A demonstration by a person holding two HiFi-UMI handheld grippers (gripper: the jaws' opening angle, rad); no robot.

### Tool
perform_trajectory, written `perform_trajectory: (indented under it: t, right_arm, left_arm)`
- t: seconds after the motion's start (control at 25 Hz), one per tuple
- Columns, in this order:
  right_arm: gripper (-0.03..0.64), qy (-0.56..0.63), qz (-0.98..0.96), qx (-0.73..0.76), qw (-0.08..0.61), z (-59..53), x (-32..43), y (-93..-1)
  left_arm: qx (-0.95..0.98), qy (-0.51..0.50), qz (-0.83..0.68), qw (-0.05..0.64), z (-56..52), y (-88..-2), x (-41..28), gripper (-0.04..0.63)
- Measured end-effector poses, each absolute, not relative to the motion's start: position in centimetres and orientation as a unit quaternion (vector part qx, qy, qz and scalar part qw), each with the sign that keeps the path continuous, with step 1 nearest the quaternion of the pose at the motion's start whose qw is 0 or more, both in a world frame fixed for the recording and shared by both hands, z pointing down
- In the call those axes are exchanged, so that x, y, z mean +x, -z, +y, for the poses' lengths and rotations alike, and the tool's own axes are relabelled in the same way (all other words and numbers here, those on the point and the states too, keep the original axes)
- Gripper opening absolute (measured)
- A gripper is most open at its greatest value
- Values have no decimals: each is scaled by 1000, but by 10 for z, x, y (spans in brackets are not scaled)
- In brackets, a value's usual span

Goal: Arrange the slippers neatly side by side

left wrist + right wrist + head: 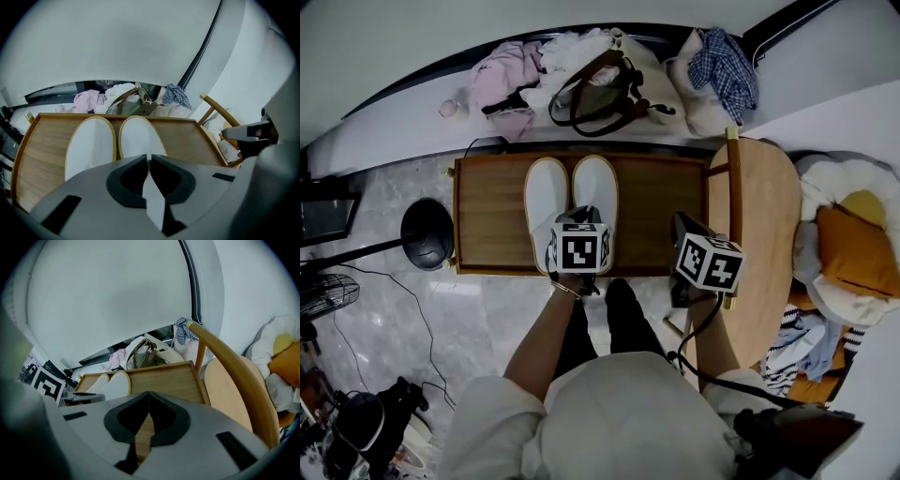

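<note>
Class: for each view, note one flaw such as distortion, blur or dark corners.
Head view: the straight dark wall strip bows into an arc. Left gripper view: a black vignette rings the frame, while the slippers look sharp. Right gripper view: the same strip bends, and the left edge blurs.

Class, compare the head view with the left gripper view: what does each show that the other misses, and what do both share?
Head view only: the person's legs and the marbled floor. Left gripper view only: how the left tool stands, jaws together. Both: two white slippers side by side on the wooden tray, brown bag beyond.
</note>
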State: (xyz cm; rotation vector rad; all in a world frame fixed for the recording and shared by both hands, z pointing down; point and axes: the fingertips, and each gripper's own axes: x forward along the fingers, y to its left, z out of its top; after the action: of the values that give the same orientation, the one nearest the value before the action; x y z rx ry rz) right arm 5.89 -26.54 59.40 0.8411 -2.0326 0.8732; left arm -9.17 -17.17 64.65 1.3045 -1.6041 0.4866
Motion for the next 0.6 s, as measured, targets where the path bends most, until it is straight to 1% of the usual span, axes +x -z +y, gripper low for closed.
perform_trajectory:
  t: [0.6]
  right_arm:
    - [34,-344,-794,329,377,-264,59,-596]
  left_arm:
    - [525,-207,-663,491,-168,-651,-96,34]
